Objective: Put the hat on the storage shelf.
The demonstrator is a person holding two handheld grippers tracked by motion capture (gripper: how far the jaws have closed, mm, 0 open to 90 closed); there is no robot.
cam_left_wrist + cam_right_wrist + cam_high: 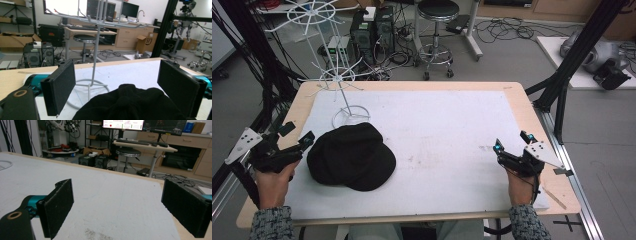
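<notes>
While the soft black fabric cap is lying flat, the left gripper is hovering beside it — jaws wide apart — and the right gripper is gaping too.

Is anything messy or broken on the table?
Nothing looks broken or spilled. The black hat lies slumped on the white mat instead of hanging on the white wire rack behind it. The mat has a few faint scuff marks.
</notes>
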